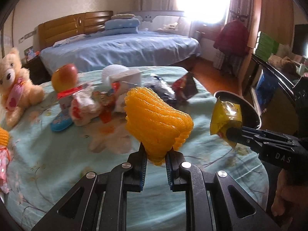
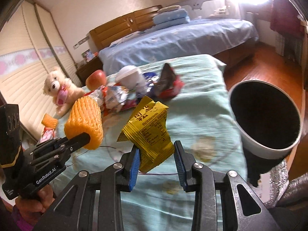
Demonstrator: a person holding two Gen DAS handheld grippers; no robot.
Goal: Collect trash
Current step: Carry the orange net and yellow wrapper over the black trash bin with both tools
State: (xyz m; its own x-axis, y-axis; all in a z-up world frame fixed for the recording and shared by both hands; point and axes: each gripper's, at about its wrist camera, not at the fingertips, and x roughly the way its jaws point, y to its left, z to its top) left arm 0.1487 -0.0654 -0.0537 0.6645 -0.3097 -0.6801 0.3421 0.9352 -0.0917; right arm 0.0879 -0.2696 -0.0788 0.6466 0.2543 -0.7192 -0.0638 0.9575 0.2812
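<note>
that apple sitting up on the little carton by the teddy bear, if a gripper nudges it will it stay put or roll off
The apple is round and smooth, so it would probably roll at a light push. It sits raised on a small carton on soft bedding, so the perch may tip too. It looks solid, likely heavy for its size and somewhat slippery between the pads.

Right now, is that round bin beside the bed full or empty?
Cannot tell. The bin stands upright with its mouth open, but its inside is dark, so no contents show.
</note>
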